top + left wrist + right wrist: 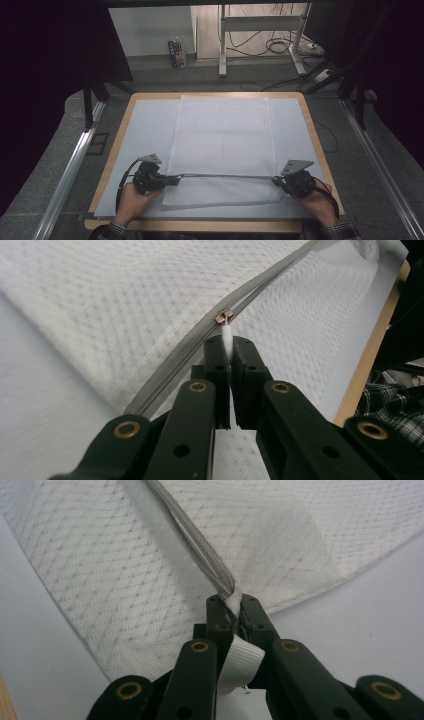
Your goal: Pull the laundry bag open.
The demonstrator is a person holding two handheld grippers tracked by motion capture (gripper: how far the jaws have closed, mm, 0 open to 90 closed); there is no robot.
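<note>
The left gripper [228,347] is clenching the white zipper pull [226,334], with the slider [223,317] just ahead of its tips. Rightward, the grey zipper [225,175] is stretching across the white pillowcase [222,135] toward the right gripper [233,605], which is pinching the end tab [240,662]. Judging by the slider's spot near the left end, almost the whole run is remaining.

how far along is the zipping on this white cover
Done: both grips are set. The left gripper is shut on the zipper pull; the right gripper pinches the cover's end tab, holding the zipper taut. The slider sits near the left end, and the two zipper halves ahead of it look parted, so most of its run toward the right gripper remains.
</note>
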